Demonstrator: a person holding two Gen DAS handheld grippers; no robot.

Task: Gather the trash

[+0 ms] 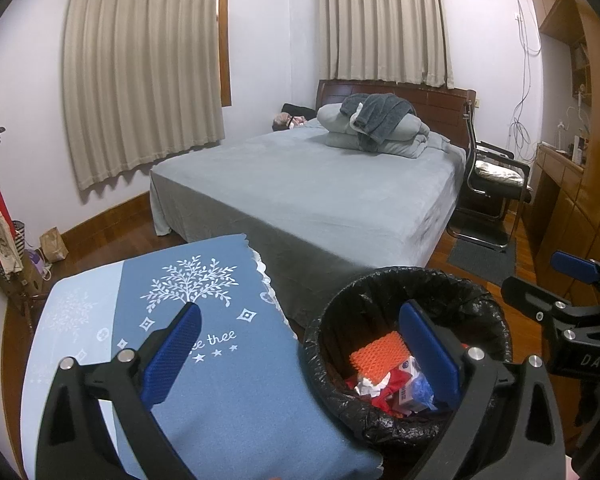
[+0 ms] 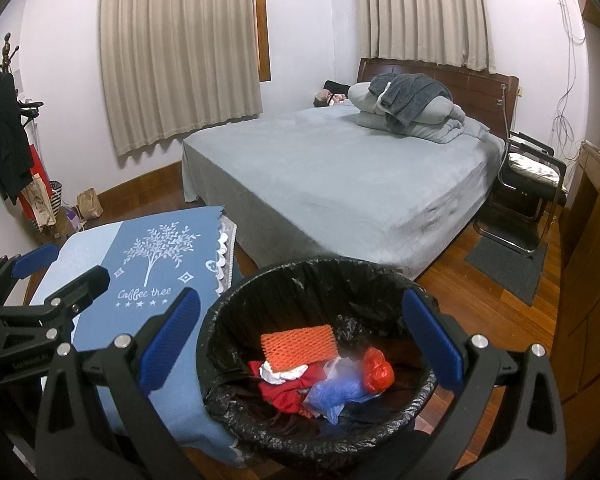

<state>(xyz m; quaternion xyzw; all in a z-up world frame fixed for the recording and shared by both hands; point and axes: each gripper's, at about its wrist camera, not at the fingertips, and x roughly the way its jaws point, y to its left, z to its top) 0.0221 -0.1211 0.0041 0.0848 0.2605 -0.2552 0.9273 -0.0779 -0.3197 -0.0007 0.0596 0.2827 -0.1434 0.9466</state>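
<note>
Both grippers, left gripper and right gripper, hang wide open and empty above the round black-lined waste bin. Inside lie orange foam netting and crumpled plastic bags, apparently collected. The bin stands beside the blue-clothed table's right edge.

My blue-padded black right gripper frames a black-lined bin of orange mesh foam, red and blue bags, beside a blue tablecloth printed with a white tree.
</note>
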